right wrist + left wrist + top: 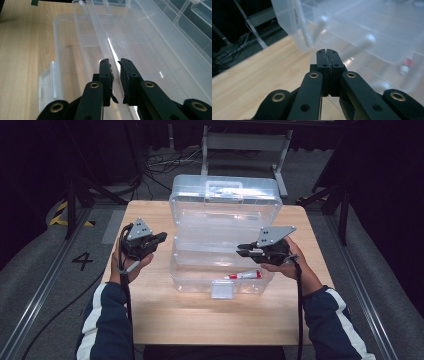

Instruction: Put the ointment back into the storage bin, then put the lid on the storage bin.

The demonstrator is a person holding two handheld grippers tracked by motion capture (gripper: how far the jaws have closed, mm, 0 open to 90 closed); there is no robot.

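Observation:
A clear plastic box (196, 279) stands open in the middle of the wooden table, its lid (225, 200) tipped back. A clear inner tray (210, 245) sits raised over the base. My right gripper (241, 250) reaches in from the right, and in the right gripper view (114, 62) its jaws pinch the tray's thin rim (96, 35). My left gripper (163, 237) hovers just left of the box; its jaws (327, 51) are shut with nothing between them. A red and white tube (243, 275) lies in the base near the front wall, blurred in the left gripper view (405, 65).
The box's front latch (222, 289) hangs over the near wall, also seen in the right gripper view (47, 86). Bare table (160, 315) lies in front of and beside the box. Cables and metal stand legs (282, 170) are on the floor behind.

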